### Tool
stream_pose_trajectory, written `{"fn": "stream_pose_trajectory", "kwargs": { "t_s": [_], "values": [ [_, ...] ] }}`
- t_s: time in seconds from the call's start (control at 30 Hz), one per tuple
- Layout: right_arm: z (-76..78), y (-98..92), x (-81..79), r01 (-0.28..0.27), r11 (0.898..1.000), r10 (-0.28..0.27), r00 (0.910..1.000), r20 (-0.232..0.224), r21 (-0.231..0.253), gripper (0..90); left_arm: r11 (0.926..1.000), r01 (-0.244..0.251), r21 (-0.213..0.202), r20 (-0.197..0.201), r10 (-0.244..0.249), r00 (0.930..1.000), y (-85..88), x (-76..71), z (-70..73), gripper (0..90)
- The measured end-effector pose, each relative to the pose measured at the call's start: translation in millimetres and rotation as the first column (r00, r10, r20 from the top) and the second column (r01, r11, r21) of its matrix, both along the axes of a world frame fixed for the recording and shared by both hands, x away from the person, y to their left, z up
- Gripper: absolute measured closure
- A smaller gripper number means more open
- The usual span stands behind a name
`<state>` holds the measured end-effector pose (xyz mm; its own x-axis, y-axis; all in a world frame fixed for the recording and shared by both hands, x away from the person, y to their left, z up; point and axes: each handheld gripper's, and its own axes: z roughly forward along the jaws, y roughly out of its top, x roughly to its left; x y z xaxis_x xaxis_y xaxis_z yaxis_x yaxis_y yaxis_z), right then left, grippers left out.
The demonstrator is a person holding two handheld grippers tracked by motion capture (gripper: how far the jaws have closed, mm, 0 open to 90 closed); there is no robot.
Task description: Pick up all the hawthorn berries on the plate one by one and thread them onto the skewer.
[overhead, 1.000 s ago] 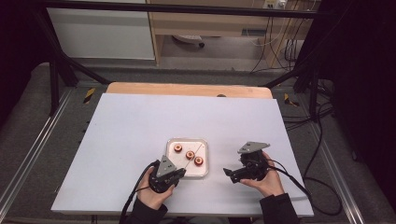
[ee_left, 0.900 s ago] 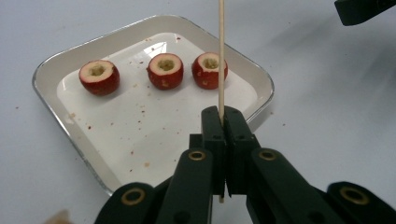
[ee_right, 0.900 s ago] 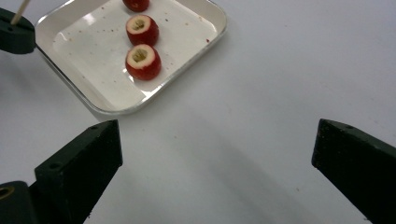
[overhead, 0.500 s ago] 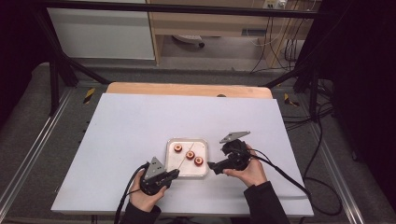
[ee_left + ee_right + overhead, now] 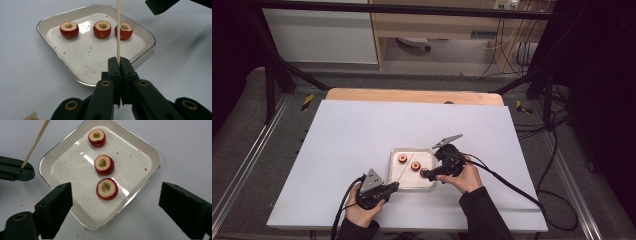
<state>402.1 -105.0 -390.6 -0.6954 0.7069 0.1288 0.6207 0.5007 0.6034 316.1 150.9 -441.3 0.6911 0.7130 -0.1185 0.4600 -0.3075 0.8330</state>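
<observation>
Skewer [image 5: 118, 27] stands clamped in the left gripper [image 5: 119, 65], its long axis pointing out over the tray [image 5: 75, 76] toward three cored red fruits [image 5: 107, 189]; right gripper [image 5: 113, 202], jaws wide and just narrowing, hovers above them holding nothing; no writing readable
</observation>
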Motion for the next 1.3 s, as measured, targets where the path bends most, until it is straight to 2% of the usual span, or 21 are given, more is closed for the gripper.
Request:
{"fn": "stream_pose_trajectory", "kwargs": {
  "t_s": [0.17, 0.33, 0.43, 0.53, 0.67, 0.93, 1.3],
  "values": [
    [-2.6, 12.7, 4.6, -0.017, 0.999, 0.017, 0.9998, -0.014, -0.027, 22.2, 1.0000, 0.002, 0.000, 0.006, -0.002, 1.0000, 1.7, -0.7, 0.8, 88.6],
    [-7.6, 23.8, 9.1, -0.027, 0.998, 0.022, 0.9972, -0.071, -0.064, 30.9, 1.0000, 0.002, 0.003, 0.007, -0.002, 1.0000, 3.7, -0.4, 1.3, 88.6],
    [-12.0, 26.5, 12.3, -0.014, 0.998, 0.009, 0.9951, -0.098, -0.059, 36.2, 1.0000, 0.002, 0.003, 0.008, -0.002, 1.0000, 4.5, -0.8, 1.2, 88.6],
    [-17.7, 27.4, 16.5, -0.003, 0.997, -0.008, 0.9912, -0.132, -0.081, 39.9, 1.0000, 0.002, 0.001, 0.008, -0.002, 1.0000, 4.7, -0.8, 1.4, 88.6],
    [-20.7, 28.1, 19.4, 0.025, 0.996, -0.038, 0.9883, -0.148, -0.086, 46.0, 1.0000, 0.003, 0.004, 0.008, -0.003, 1.0000, 4.8, -1.0, 1.4, 88.6],
    [-24.5, 28.5, 25.1, 0.034, 0.995, -0.053, 0.9803, -0.191, -0.098, 54.9, 0.9999, 0.007, 0.009, 0.005, -0.007, 1.0000, 4.0, -1.0, 1.2, 88.6],
    [-28.3, 29.1, 27.4, 0.027, 0.994, -0.050, 0.9724, -0.228, -0.104, 60.3, 0.9998, 0.011, 0.014, 0.007, -0.011, 0.9999, 3.4, -1.2, 1.4, 88.6]
  ]
}}
